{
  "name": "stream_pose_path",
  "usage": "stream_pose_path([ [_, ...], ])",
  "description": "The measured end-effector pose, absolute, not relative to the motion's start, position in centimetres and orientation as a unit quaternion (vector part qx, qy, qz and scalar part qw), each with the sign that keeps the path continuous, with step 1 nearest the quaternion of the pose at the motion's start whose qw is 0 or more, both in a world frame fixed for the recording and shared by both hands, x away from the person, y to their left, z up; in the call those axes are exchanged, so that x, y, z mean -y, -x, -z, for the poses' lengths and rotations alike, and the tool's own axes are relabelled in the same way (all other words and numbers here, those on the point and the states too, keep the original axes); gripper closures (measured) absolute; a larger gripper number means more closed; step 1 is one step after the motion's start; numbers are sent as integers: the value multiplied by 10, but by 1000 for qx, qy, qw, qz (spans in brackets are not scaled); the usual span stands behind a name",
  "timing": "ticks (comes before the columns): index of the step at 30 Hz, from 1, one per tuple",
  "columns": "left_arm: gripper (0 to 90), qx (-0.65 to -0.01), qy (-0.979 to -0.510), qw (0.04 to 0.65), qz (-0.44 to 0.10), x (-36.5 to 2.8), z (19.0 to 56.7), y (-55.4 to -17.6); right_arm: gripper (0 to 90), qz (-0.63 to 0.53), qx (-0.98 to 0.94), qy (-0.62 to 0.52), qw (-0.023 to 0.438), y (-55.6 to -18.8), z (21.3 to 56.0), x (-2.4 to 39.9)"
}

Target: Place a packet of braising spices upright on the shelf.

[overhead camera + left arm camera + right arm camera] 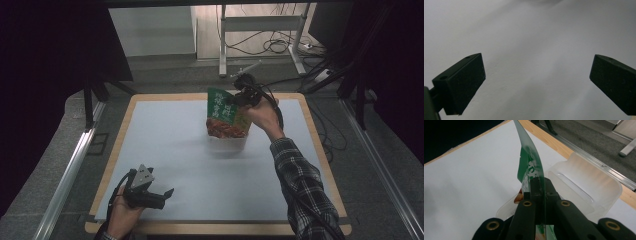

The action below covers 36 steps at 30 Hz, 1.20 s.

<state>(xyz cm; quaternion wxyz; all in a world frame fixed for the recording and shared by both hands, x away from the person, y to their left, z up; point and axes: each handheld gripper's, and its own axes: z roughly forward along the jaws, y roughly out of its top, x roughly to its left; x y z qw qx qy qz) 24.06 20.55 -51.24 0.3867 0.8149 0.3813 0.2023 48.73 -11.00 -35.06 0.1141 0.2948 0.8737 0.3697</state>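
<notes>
right tool (239, 98) clamped on green snack pouch (224, 114) over clear plastic tub (584, 185), left tool (162, 195) jaws apart, low over white bench (165, 145)

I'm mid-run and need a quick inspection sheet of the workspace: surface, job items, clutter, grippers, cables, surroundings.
Surface: white mat on a wood-edged table, flat.
Job's things: green and red printed food pouch held upright at its top edge, its lower part in a clear plastic tub on the mat.
Clutter: nothing seen.
Grippers: right gripper shut on the pouch's thin edge; left gripper open, low over bare mat at the near-left corner.
Cables: a black cable trails along the plaid sleeve; loose cables on the floor beyond the table.
Surroundings: grey floor, metal frame legs, dark curtains at both sides.
</notes>
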Motion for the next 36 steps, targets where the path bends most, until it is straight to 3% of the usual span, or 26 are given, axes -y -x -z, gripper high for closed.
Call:
stream_pose_path([
  [15, 0, -383, -813, 389, -201, -206, 513, -241, 642, -383, -869, -272, 158, -479, 341, 114],
  [36, 0, -383, -816, 386, -197, -205, 514, -240, 308, -386, -864, -269, 178, -468, 333, 113],
])
